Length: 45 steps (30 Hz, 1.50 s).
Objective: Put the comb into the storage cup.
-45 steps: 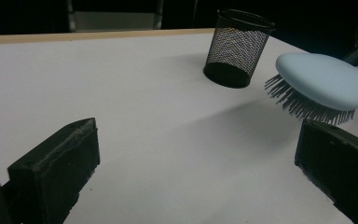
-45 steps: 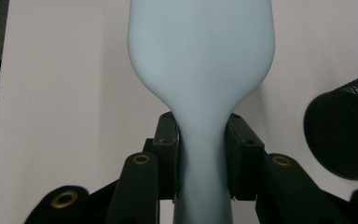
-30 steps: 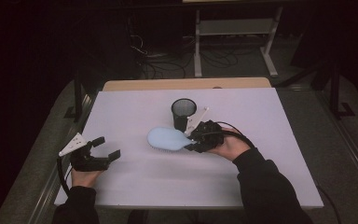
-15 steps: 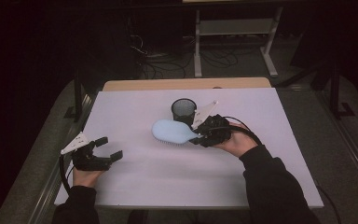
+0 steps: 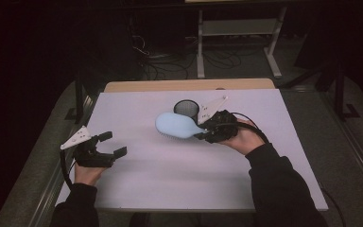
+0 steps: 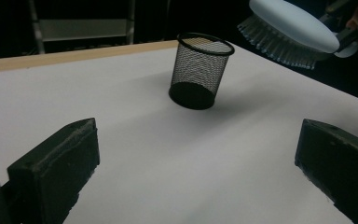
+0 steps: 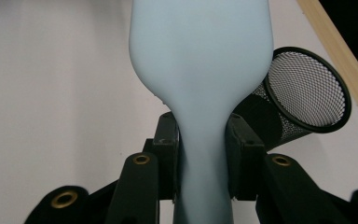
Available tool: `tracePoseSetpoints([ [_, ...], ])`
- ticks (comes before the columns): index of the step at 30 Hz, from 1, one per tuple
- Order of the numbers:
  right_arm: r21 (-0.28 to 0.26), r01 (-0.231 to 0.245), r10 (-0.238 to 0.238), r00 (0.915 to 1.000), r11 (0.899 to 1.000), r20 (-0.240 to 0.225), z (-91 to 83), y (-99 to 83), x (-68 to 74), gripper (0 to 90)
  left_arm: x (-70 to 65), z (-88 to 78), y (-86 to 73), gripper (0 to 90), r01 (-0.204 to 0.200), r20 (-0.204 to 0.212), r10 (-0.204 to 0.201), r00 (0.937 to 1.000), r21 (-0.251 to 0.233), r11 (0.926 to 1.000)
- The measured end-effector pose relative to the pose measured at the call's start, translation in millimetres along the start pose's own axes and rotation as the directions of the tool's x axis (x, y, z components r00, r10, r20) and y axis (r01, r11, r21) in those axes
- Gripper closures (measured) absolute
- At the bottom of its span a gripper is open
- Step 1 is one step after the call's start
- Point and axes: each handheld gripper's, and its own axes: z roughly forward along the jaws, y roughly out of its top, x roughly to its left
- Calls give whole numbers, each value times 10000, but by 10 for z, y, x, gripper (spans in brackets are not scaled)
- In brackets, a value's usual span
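A light blue hairbrush (image 5: 176, 126) hangs above the white table, bristles down, its head pointing left. My right gripper (image 5: 207, 130) is shut on the hairbrush handle (image 7: 201, 158), both pads pressed on its sides. A black mesh cup (image 5: 186, 109) stands upright just behind the brush; it also appears as the mesh cup (image 6: 198, 70) in the left gripper view and the mesh cup (image 7: 298, 93) in the right gripper view. My left gripper (image 5: 114, 144) hovers near the table's left edge, open with nothing between its fingers (image 6: 56, 168). The hairbrush (image 6: 291, 30) shows above and right of the cup there.
The white table top (image 5: 179, 175) has a wooden strip (image 5: 189, 85) along its far edge. Beyond it stand a metal rack (image 5: 238, 28) and floor cables (image 5: 156, 61) in the dark.
My right gripper has lifted the hairbrush and carried it back toward the mesh cup. The left gripper has risen a little and stays open.
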Motion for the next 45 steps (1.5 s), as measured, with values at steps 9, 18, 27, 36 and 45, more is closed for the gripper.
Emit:
tracePoseSetpoints([
  [9, -267, -17, 19, 10000, 9996, 89, -76, 51, -51, 678, -70, 131, 190, 0, -112, 433, 108, 9990, 92, 9999],
  [18, -389, 73, -63, 9996, 9992, 265, -132, 108, -92, 678, -185, 305, 467, 0, -326, 849, 282, 9960, 510, 9982],
  [27, -720, 156, -123, 9989, 9973, 458, -214, 143, -135, 678, -261, 461, 643, 0, -147, 1284, 102, 9917, 345, 9993],
  [36, -1181, 155, -73, 9976, 9929, 691, -279, 161, -176, 677, -312, 576, 749, 0, 331, 1935, -368, 9804, 226, 9992],
  [45, -1612, 105, 19, 9970, 9869, 770, -325, 213, -193, 677, -382, 686, 838, 0, 459, 2410, -494, 9693, 199, 9987],
])
